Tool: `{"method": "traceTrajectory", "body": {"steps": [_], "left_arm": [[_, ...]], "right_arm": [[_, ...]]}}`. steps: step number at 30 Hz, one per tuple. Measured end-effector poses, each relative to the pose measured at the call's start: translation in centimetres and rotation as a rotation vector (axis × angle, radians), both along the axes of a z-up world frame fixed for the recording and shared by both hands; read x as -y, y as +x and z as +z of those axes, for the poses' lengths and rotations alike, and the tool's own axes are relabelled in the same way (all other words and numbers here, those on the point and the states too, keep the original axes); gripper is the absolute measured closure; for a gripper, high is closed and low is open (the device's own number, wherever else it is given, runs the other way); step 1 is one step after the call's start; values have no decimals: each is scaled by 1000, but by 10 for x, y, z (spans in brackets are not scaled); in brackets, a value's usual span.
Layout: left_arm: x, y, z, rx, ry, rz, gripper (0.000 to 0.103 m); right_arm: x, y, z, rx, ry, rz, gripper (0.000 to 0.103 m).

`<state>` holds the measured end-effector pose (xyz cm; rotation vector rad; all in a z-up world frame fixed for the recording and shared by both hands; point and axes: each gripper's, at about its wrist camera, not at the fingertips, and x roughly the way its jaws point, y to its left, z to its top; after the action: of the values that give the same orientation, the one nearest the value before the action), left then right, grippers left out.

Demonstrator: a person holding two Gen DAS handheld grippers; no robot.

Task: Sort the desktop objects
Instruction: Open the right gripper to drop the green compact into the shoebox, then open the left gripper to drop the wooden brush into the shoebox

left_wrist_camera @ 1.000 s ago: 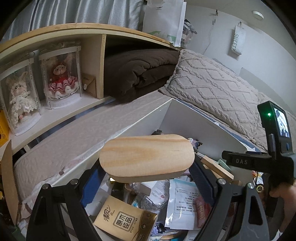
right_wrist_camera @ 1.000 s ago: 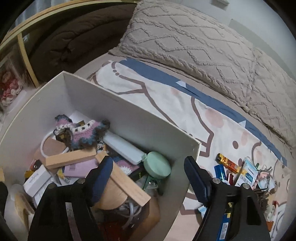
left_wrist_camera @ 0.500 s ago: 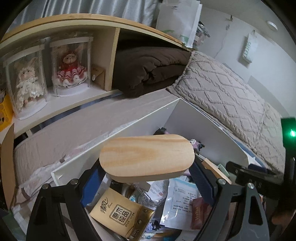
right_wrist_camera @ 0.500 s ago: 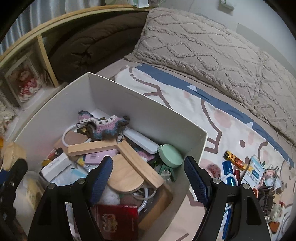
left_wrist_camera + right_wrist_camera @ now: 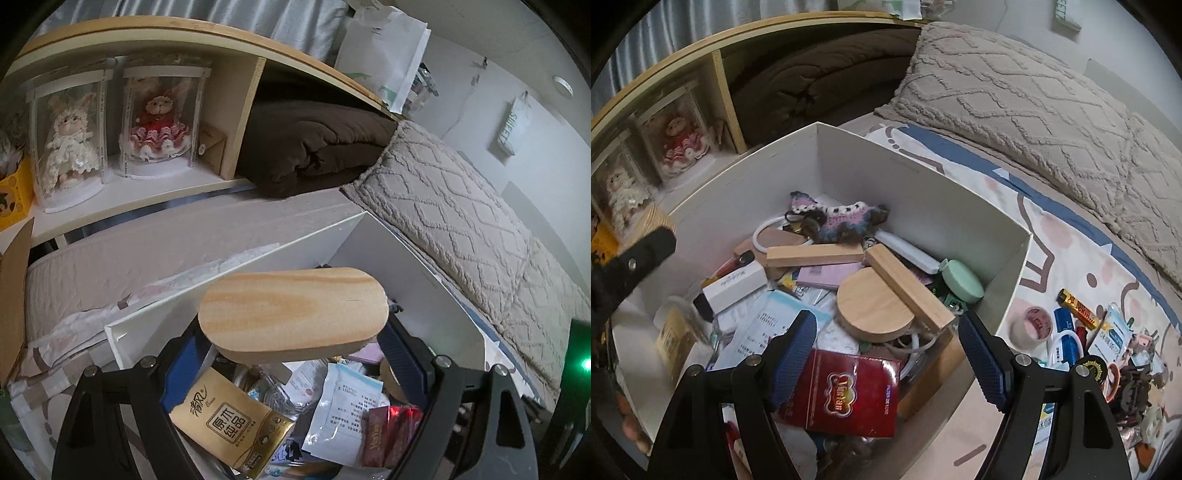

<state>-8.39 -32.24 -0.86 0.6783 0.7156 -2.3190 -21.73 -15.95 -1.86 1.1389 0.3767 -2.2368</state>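
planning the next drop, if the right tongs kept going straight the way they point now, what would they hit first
Probably the round wooden disc lying on the clutter in the white box, with the wooden bar across its edge. The right tongs are open and empty; depth is hard to judge.

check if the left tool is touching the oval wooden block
Touching. The left wrist view shows the oval wooden block clamped in the left tool, both blue pads pressing its ends.

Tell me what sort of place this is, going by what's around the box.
Most likely a bedroom. The white box sits on a bed with a patterned sheet, a textured pillow lies at its head, and a folded brown blanket fills a wooden shelf beside boxed dolls.
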Motion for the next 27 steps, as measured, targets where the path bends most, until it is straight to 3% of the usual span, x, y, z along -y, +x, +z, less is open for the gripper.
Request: {"method": "traceTrajectory", "body": {"steps": [5, 7, 27], "left_arm": [[3, 4, 2, -14, 17, 44, 10], [3, 5, 4, -31, 11, 46, 0], [0, 9, 11, -35, -27, 47, 0]], "right_arm": [[-2, 3, -1, 5, -16, 4, 24], [-2, 3, -1, 7, -13, 7, 24], [-3, 7, -5, 7, -22, 12, 24]]}}
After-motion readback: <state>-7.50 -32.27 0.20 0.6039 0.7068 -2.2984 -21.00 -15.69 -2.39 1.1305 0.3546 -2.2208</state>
